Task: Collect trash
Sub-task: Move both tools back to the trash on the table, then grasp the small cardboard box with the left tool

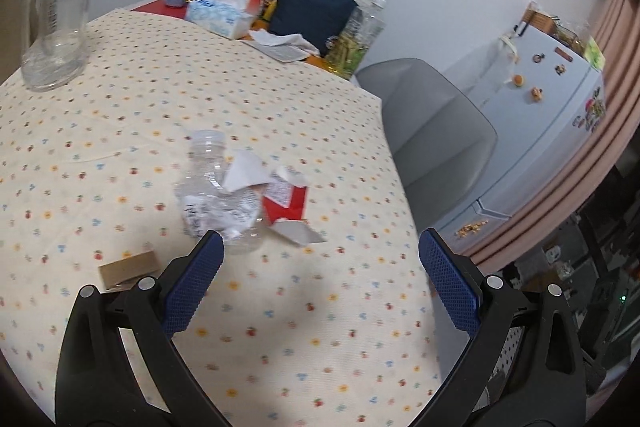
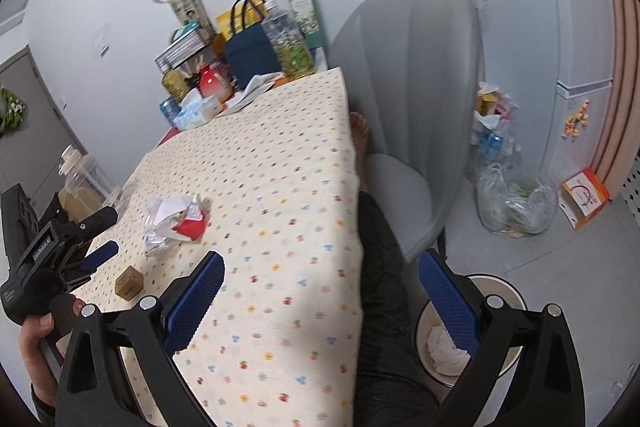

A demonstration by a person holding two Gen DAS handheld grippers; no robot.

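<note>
A crushed clear plastic bottle [image 1: 212, 183] lies on the dotted tablecloth [image 1: 280, 307] with a torn red and white carton [image 1: 286, 203] beside it; the pile also shows in the right wrist view [image 2: 176, 219]. A small brown cardboard box [image 1: 128, 267] sits near my left finger; it also shows in the right wrist view [image 2: 129, 282]. My left gripper [image 1: 320, 247] is open and empty, just short of the pile; it also shows in the right wrist view [image 2: 94, 239]. My right gripper [image 2: 320, 267] is open and empty over the table's right edge. A white bin [image 2: 502, 291] with crumpled paper stands on the floor below it.
A clear jug [image 1: 56, 11] stands at the left. Bottles, a tissue box [image 1: 220, 15] and a navy bag [image 1: 316, 15] crowd the far end. A grey chair [image 2: 404, 87] stands by the table's right side, with a filled plastic bag [image 2: 516, 203] and a fridge [image 1: 540, 99] beyond.
</note>
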